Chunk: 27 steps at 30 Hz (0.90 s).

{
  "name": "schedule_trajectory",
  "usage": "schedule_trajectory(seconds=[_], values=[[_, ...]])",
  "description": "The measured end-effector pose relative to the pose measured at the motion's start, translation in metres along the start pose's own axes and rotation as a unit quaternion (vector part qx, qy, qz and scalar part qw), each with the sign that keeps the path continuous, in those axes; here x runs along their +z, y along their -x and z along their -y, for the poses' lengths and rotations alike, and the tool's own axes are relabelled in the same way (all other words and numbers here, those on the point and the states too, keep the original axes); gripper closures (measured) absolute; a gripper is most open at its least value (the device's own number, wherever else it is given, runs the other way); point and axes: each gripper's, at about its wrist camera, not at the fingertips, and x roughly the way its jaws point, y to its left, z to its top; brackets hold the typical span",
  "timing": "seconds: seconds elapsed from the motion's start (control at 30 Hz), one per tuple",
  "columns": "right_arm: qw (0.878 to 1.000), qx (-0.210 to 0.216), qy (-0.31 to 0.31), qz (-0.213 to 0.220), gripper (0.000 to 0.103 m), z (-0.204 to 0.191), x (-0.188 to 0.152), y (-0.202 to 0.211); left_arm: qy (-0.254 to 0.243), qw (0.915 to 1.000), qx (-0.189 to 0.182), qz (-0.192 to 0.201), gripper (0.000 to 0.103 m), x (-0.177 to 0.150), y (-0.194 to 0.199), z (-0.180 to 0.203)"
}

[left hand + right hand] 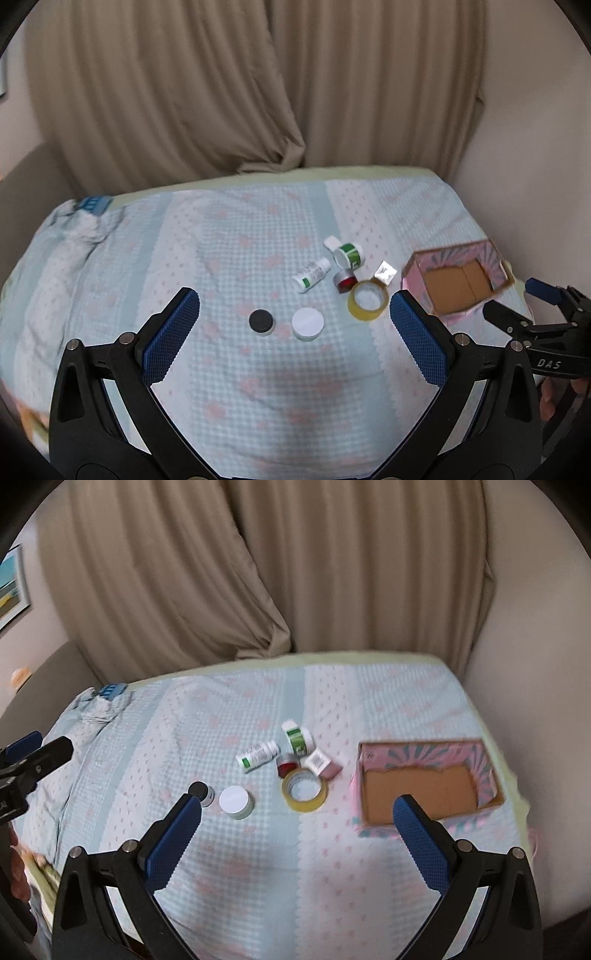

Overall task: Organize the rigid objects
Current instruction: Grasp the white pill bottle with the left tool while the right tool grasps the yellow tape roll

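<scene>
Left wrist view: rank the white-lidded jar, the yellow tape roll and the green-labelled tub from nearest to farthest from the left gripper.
From the left gripper:
1. White-lidded jar, almost between the fingertips.
2. Yellow tape roll, off to the right, beside the right finger.
3. Green-labelled tub, farther back, right of centre.

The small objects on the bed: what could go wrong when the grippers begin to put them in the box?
1. The white bottle with green label lies on its side on soft bedding; it may roll if nudged.
2. The yellowish tape roll, red-and-silver tin and small white carton sit crowded; the wide-open right gripper could knock neighbours.
3. The pink-patterned cardboard box sits near the bed's edge; a push might shift it.
</scene>
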Motion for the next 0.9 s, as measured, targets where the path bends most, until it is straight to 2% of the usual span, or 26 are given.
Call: schedule_trajectory(seconds=[0.23,0.43,0.67,0.9], values=[[0.996,-0.052,-0.060,-0.032,0.000,-0.034,-0.006,-0.054,-0.079,0.9951,-0.049,-0.033,0.001,0.026,-0.086,-0.041],[0.988,-0.092,-0.123,-0.034,0.000,-0.048,-0.010,-0.113,-0.161,0.9822,-0.076,-0.061,0.001,0.038,-0.183,-0.043],[0.976,-0.131,-0.159,-0.067,0.000,-0.043,-0.023,-0.191,-0.219,0.9579,-0.129,-0.133,0.001,0.039,-0.301,-0.012],[0.965,-0.143,-0.198,-0.098,0.000,-0.024,-0.050,-0.276,-0.276,0.9290,-0.150,-0.196,0.001,0.010,-0.409,0.025]])
